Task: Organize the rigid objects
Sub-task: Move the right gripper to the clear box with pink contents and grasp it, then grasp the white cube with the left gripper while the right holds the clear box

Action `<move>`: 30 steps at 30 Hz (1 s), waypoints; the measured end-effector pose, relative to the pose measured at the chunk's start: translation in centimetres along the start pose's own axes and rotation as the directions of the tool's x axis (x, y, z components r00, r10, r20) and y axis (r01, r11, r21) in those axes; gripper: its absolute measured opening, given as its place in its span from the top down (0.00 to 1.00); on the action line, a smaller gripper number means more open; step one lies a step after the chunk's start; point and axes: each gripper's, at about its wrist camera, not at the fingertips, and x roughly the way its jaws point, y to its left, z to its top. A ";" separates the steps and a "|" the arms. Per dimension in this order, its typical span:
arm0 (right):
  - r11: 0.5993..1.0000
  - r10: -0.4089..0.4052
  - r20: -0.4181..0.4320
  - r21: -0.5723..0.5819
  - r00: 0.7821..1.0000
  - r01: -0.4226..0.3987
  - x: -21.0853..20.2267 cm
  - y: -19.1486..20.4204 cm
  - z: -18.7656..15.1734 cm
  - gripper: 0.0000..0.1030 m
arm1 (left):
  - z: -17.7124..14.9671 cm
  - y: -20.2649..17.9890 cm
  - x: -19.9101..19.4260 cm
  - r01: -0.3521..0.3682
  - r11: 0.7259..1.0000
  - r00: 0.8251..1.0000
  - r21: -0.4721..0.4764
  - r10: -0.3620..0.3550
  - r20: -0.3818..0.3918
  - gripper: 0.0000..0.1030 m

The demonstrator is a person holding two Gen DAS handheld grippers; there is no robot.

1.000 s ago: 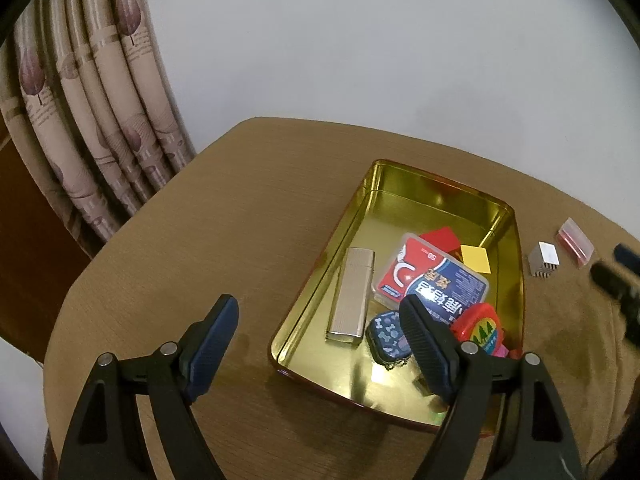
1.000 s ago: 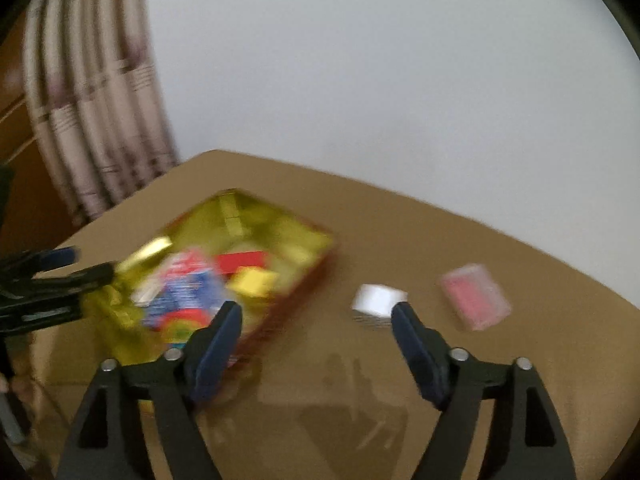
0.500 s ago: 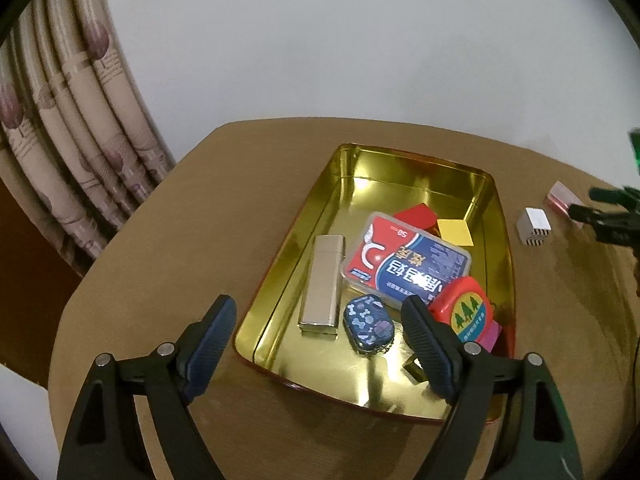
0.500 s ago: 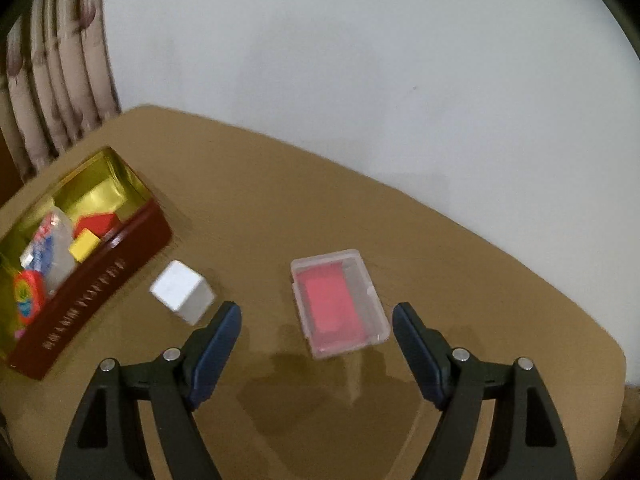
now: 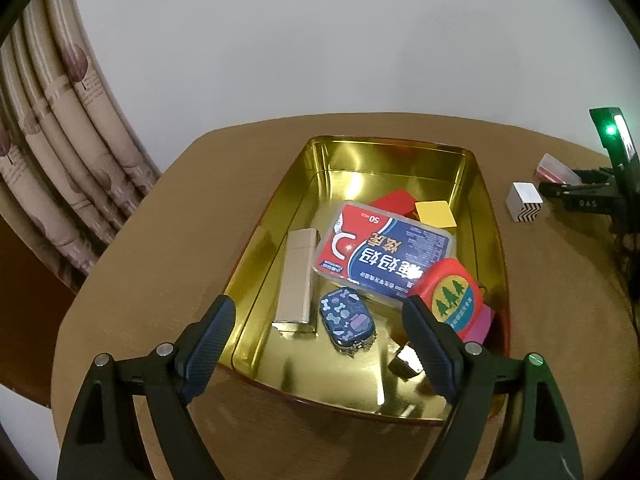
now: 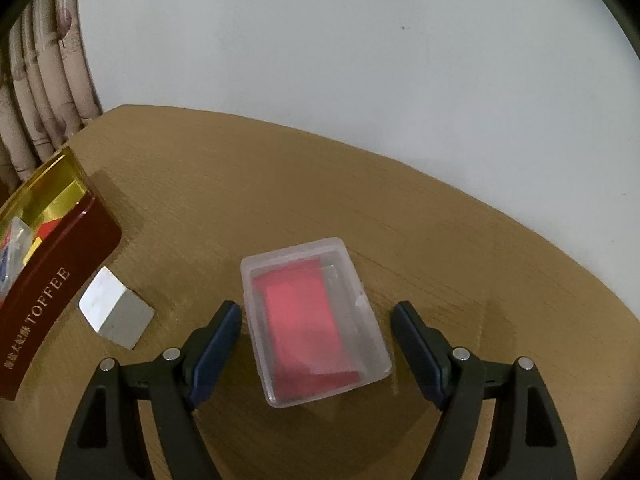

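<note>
The clear plastic box with a red card inside lies flat on the table, to the right of the gold tin and apart from it. It is straddled by the right gripper, whose jaws are closing but not yet pressed on its long sides, presumably so it can be lifted into the tin. A small white block is left just beside the tin's red wall. Over the tin's near end the left gripper is held wide and empty; a tape measure, a silver case and a labelled box are already gathered inside.
</note>
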 end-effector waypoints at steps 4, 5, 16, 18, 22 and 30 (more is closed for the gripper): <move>0.999 -0.021 0.009 0.031 1.000 0.020 -1.1 0.8 -0.7 0.46 | 0.0 -0.1 -0.5 -0.028 1.000 0.999 0.000 0.028 0.021 0.19; 0.998 -0.036 0.010 0.046 0.999 0.036 -1.7 0.5 -1.3 0.47 | 0.0 -0.2 -0.6 -0.033 0.999 0.999 0.000 0.033 0.024 0.19; 0.980 -0.132 0.007 0.149 0.991 0.129 -6.9 0.3 -7.7 0.48 | 0.5 -4.1 -3.6 0.049 0.999 0.997 0.013 -0.050 0.055 0.19; 0.975 -0.153 -0.001 0.163 0.988 0.151 -8.0 -0.3 -9.0 0.48 | 1.0 -5.8 -4.3 0.078 0.997 0.995 0.028 -0.079 0.057 0.19; 0.970 -0.176 -0.008 0.169 0.984 0.175 -9.6 -0.5 -11.2 0.48 | 2.9 -9.9 -4.8 0.164 0.985 0.985 0.060 -0.167 0.037 0.19; 0.971 -0.155 0.000 0.182 0.988 0.153 -9.9 -0.2 -11.7 0.47 | 6.9 -16.0 -1.2 0.218 0.973 0.973 0.072 -0.212 -0.088 0.20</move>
